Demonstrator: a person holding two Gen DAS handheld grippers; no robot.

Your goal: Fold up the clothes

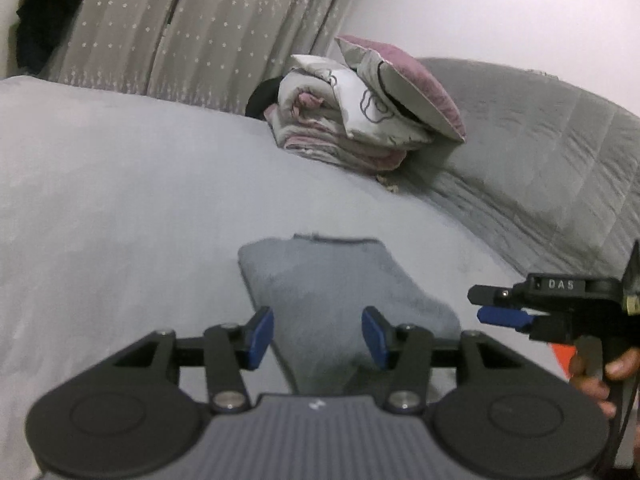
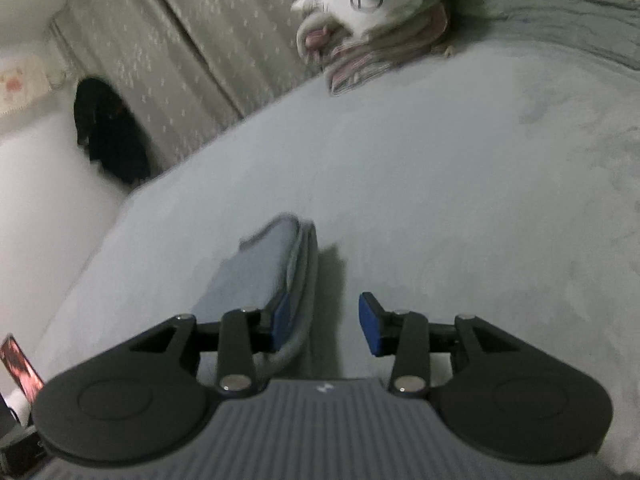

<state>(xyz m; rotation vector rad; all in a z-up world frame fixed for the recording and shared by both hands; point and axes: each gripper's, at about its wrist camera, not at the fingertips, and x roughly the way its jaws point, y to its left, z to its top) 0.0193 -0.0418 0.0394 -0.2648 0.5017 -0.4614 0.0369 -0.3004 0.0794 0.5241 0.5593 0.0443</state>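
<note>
1. The left gripper has its blue pads spread apart, with nothing pinched between them. The folded grey garment lies just beyond and below the gap, flat on the bed.
2. The right gripper is also spread. Its left pad sits against the garment's stacked edge, but the other pad stands clear of the cloth, so I judge it is not gripping.
3. In the left wrist view the right gripper appears from the side at the right edge, near the garment, with a hand around its handle.
4. The garment rests near the bed's near edge, about midway along it, as a compact rectangle with its layers stacked evenly. That placement suits a finished fold: both tools are loose, likely so the bundle keeps its shape.
5. I judge this piece is essentially folded; the next step probably calls for setting it aside or fetching another item.
6. At the bed's far edge, a pile of patterned bedding with a mauve cushion leans against grey quilted pillows, well apart from the garment and out of the working space.
7. Dotted grey curtains hang behind the bed.
8. Readable writing: "DAS" on the top of the right gripper's body. A small white logo marks each gripper's ribbed housing, too small to read.
</note>
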